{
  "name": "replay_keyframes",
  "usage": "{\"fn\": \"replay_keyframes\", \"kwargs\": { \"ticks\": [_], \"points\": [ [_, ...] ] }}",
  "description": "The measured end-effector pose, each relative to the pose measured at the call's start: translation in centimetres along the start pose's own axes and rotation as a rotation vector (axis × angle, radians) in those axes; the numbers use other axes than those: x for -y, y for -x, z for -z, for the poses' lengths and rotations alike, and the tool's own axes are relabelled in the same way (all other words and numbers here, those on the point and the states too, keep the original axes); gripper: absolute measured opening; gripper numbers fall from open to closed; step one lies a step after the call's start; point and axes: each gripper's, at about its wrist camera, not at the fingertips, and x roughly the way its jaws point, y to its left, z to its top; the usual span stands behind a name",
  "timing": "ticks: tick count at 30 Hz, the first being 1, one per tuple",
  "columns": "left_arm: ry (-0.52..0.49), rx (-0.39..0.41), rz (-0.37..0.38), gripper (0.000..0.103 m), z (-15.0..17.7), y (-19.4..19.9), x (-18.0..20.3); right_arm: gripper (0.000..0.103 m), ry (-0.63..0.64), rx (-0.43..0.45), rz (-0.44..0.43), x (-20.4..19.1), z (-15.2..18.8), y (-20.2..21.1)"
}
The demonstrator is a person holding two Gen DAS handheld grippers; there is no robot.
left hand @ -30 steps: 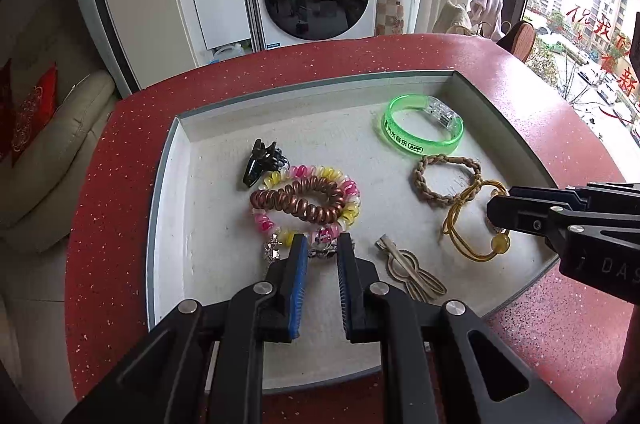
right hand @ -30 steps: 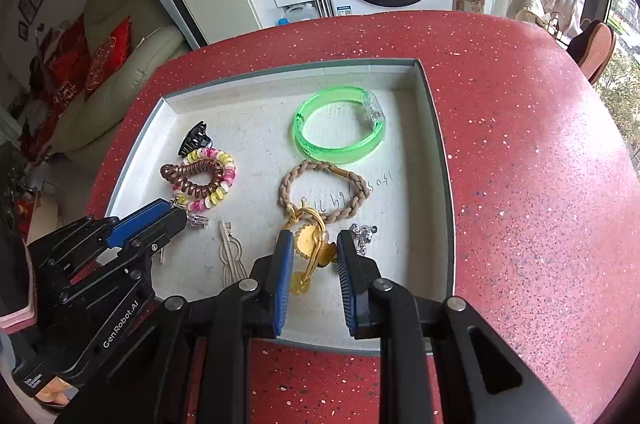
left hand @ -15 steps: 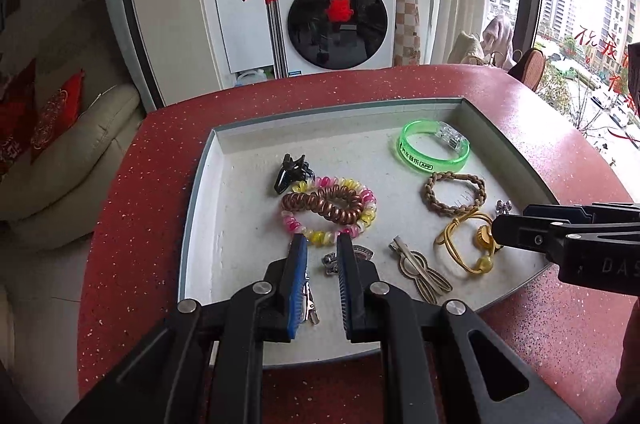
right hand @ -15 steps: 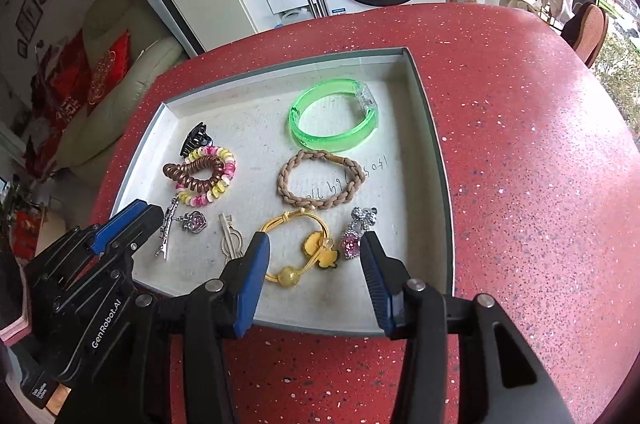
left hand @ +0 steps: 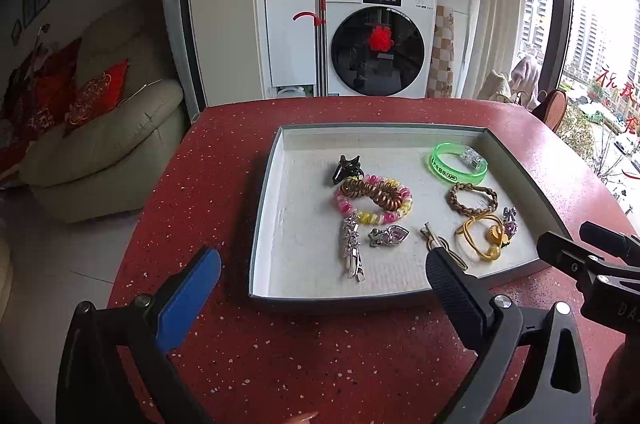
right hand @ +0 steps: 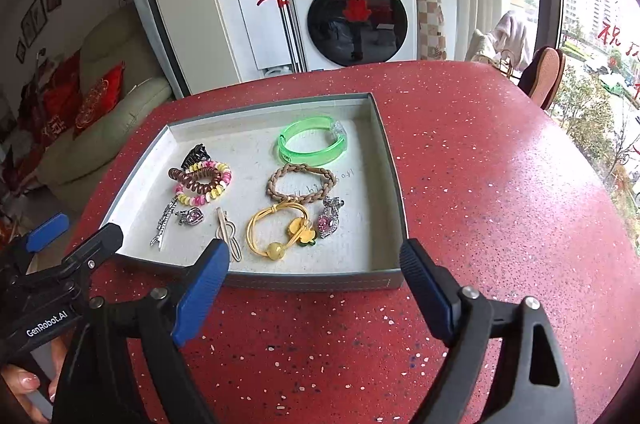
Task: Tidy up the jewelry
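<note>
- Showing the left gripper (left hand: 322, 278): its jaws have just been opening, stand spread wide with nothing between them, and hang above the red table (left hand: 320, 364), short of the tray's near rim (left hand: 340, 298).
- Ahead of the left gripper, inside the tray (right hand: 394, 184): a silver clip (left hand: 350, 246) and a small silver heart charm (left hand: 388, 236) lie nearest, apart from each other; beyond them a brown coil tie (left hand: 374, 190) rests on a pink-and-yellow coil tie (left hand: 360, 214), with a black claw clip (left hand: 346, 166) touching at the far side.
- Ahead between the two grippers: a beige hairpin (right hand: 226, 232).
- Ahead of the right gripper (right hand: 314, 274), likewise empty and just opened wide above the table: a yellow hair tie (right hand: 276, 228) lies nearest, a pink-stone charm (right hand: 330, 218) just to its right, a braided band (right hand: 301, 184) beyond, and a green bangle (right hand: 312, 140) farthest.
- Judgement: every piece lies in the tray, so the step in hand appears to be release and withdrawal.
- To do it well, keep the jaws wide and lift clear of the rim before drawing back, so no pad snags a loop or nudges the tray.
- Caution: the yellow tie and braided band touch; a snag could drag both.
</note>
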Motion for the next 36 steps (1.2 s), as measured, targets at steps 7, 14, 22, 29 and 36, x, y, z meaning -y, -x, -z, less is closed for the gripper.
{"fn": "replay_keyframes", "kwargs": {
  "ticks": [7, 14, 22, 29, 36],
  "points": [
    [0.001, 0.011, -0.056, 0.103, 1.5, 0.9, -0.5, 0.103, 0.048, 0.045, 0.05, -1.3, 0.7, 0.5],
    [0.004, 0.006, -0.051, 0.103, 2.0, 1.4, -0.5, 0.103, 0.041, 0.052, 0.075, -1.1, 1.1, 0.9],
    [0.013, -0.009, -0.045, 0.103, 2.5, 1.6, -0.7, 0.103, 0.048, 0.057, 0.08, -1.3, 1.1, 1.3],
    [0.02, -0.012, -0.048, 0.103, 2.5, 1.7, -0.8, 0.103, 0.053, 0.059, 0.081, -1.5, 1.1, 1.4],
    [0.027, -0.022, -0.05, 0.103, 2.6, 1.6, -0.9, 0.103, 0.055, 0.063, 0.085, -1.6, 1.0, 1.6]
  ]
}}
